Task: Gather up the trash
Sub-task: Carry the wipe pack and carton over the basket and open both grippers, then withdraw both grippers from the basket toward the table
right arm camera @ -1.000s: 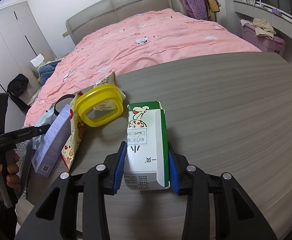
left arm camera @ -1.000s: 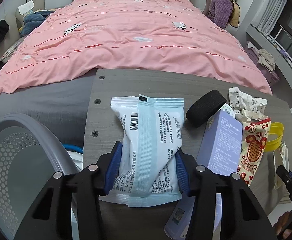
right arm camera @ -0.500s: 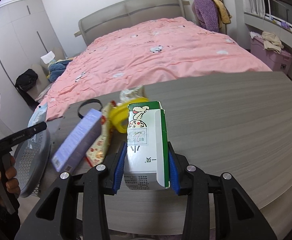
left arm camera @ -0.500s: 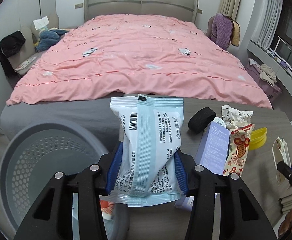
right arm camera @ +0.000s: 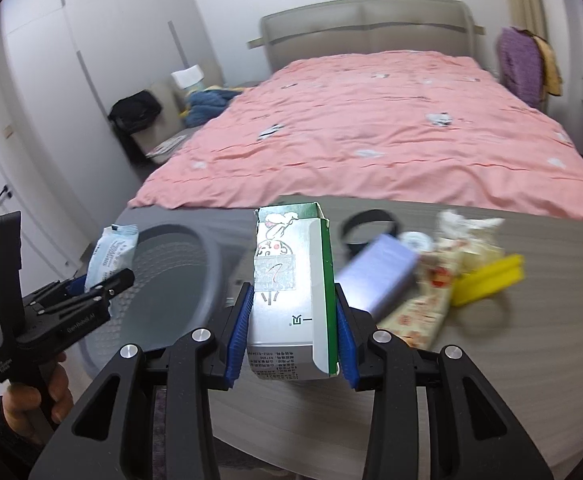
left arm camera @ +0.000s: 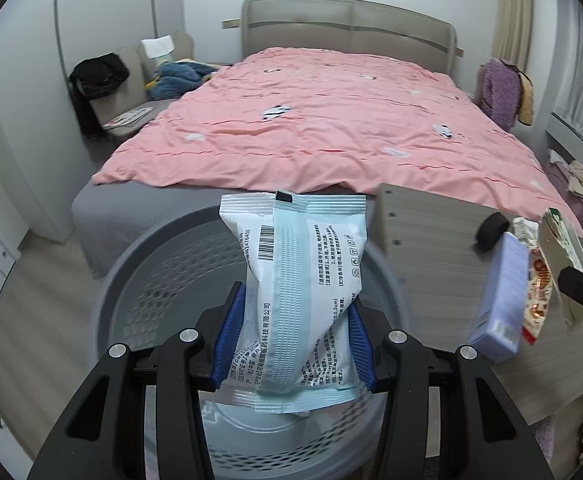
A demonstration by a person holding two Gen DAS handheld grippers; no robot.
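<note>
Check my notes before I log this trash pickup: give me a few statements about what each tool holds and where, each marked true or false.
1. The left tool grips a white and blue packet. True.
2. That packet hangs over the grey basket. True.
3. The right tool is empty. False: it is shut on a green and white carton.
4. The purple box is already in the basket. False: it lies on the table.
5. The yellow lid lies on the bed. False: it is on the table.
</note>
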